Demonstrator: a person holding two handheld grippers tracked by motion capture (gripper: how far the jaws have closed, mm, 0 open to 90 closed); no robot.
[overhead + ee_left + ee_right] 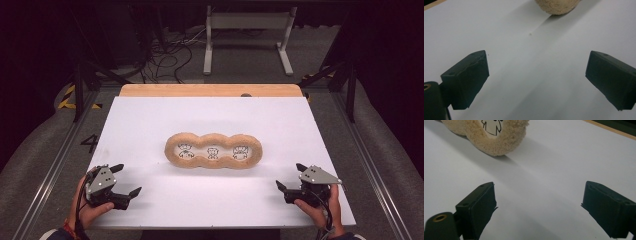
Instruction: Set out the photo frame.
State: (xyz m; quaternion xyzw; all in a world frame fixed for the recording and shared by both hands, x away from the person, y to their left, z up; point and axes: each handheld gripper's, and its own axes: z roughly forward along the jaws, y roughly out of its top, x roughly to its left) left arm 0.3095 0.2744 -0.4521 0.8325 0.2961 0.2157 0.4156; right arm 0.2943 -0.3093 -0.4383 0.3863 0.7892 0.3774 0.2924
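White tabletop (150,125) with fuzzy tan three-ring cushion (213,150), dark room.

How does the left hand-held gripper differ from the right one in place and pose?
The left hand-held gripper sits near the table's left front corner, jaws pointing right; the right hand-held gripper sits near the right front corner, jaws pointing left. Both are open, empty, and apart from the fleecy three-ring toy.
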